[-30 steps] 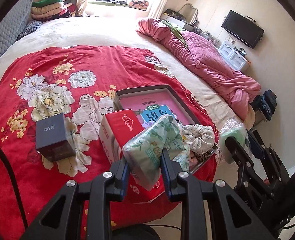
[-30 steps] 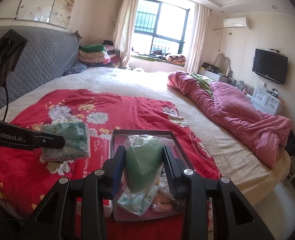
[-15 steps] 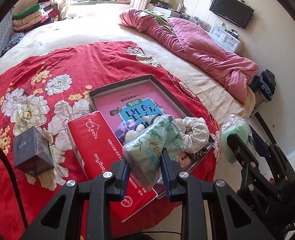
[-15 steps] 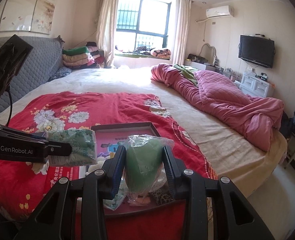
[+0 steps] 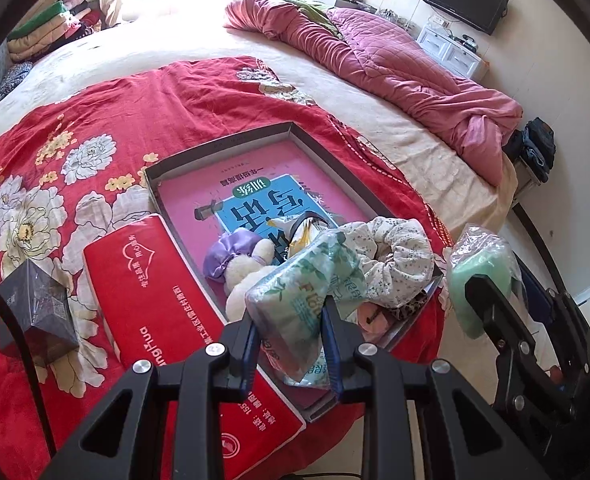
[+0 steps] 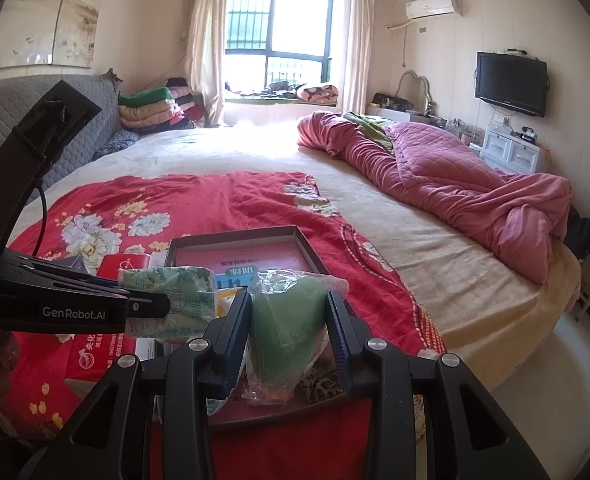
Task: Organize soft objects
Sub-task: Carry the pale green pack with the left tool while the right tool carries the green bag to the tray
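Two grippers are working over the red floral blanket covering the bed's near end. A shallow grey tray is lying on it, holding a pink book, a floral scrunchie and a purple-and-white plush. A red tissue box is sitting against the tray's left wall, a dark box left of that. The left gripper is clamping a green-printed tissue pack above the tray's near end; the right gripper is gripping a bagged green sponge beside it.
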`<state>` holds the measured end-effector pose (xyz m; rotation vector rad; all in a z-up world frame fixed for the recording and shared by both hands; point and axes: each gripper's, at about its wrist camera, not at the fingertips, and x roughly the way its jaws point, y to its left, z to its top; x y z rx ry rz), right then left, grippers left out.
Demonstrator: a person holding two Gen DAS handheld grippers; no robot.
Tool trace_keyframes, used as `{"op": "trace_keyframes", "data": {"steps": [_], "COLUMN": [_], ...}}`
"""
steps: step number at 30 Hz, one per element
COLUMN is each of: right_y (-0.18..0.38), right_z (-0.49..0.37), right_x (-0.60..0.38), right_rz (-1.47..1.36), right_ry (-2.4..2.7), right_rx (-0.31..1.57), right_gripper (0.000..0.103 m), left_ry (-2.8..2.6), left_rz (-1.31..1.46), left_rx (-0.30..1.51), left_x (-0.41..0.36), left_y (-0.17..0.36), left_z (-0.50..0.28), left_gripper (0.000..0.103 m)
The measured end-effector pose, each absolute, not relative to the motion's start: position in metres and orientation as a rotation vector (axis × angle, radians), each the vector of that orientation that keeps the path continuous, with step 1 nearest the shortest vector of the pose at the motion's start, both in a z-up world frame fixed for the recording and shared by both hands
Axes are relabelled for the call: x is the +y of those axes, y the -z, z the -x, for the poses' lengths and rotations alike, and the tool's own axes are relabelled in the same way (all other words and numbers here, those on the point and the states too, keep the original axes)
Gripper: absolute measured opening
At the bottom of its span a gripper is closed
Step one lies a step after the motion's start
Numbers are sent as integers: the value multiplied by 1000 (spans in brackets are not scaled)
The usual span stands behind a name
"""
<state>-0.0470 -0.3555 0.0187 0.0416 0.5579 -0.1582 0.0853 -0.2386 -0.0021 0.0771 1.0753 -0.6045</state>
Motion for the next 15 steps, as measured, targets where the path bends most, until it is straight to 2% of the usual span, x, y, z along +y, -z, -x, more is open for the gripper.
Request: {"op": "trace_keyframes", "data": {"steps": [15], "right_y": [10], "right_z": [19], "right_x": [-357], "right_rz": [-23], "right_ry": [119], "right_rx": [620], "right_gripper": [39], "left_ry": [598], "left_rz": [-89], "left_rx": [1126], "left_x": [-254], "left_y": [28], "left_z": [-109], "left_gripper": [29]}}
